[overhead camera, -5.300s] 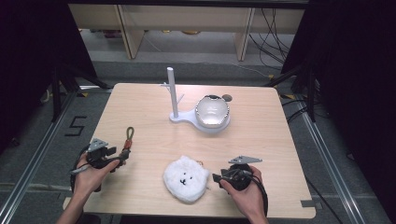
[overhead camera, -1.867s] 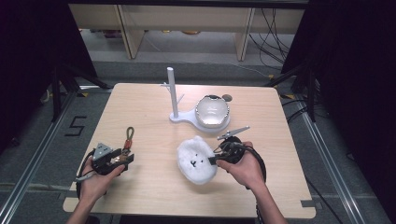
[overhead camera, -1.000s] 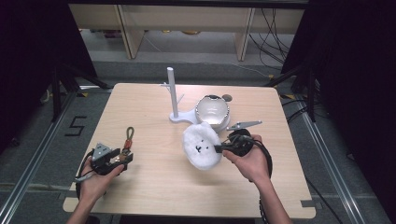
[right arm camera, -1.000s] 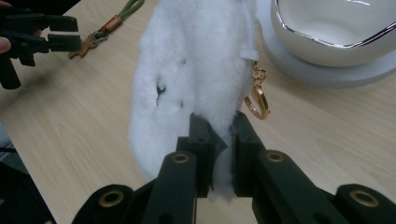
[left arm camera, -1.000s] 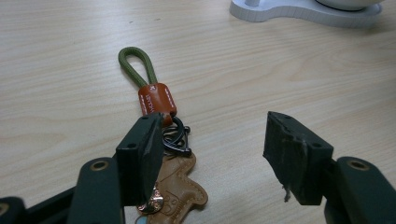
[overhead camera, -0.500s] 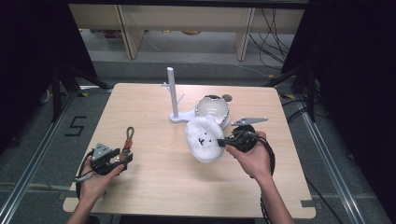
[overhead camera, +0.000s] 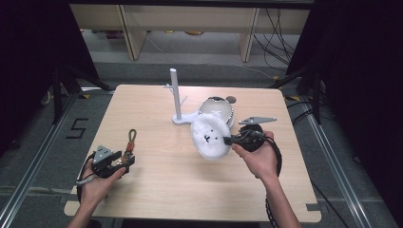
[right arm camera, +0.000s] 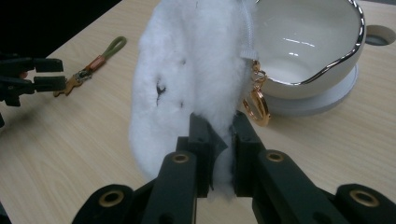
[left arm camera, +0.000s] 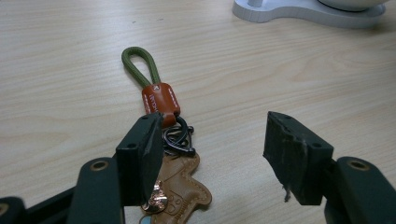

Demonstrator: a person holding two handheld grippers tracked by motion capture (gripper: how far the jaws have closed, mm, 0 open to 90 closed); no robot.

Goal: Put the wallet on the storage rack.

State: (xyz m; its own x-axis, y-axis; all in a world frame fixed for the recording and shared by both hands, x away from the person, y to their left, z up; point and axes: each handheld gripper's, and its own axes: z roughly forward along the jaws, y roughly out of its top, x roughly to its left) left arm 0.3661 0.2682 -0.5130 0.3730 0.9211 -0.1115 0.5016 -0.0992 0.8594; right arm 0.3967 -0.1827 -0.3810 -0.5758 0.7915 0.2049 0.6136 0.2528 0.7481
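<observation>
we've got the right tongs (right arm camera: 219, 135) clamped on the lower edge of the fluffy white toy (right arm camera: 187, 79), jaws pinched tight into the fur, and the toy hangs upright off the table, face turned away from the bowl. we'd say that edge grip is there to keep the gold ring (right arm camera: 257, 105) dangling free on its white loop, just beyond the jaws on the bowl side. the white bowl (right arm camera: 308, 42) on its stand sits right behind the toy, and in the high view the white post (overhead camera: 175, 92) rises just past it, so we reckon the toy is headed for one of those. over at the left tongs (left arm camera: 212, 144), the jaws stand wide apart and empty, resting low over the table. the keychain (left arm camera: 161, 116) lies flat just ahead of the one jaw, its dark clip touching that jaw's tip, green loop pointing away. looks parked, ready for a later pick.
</observation>
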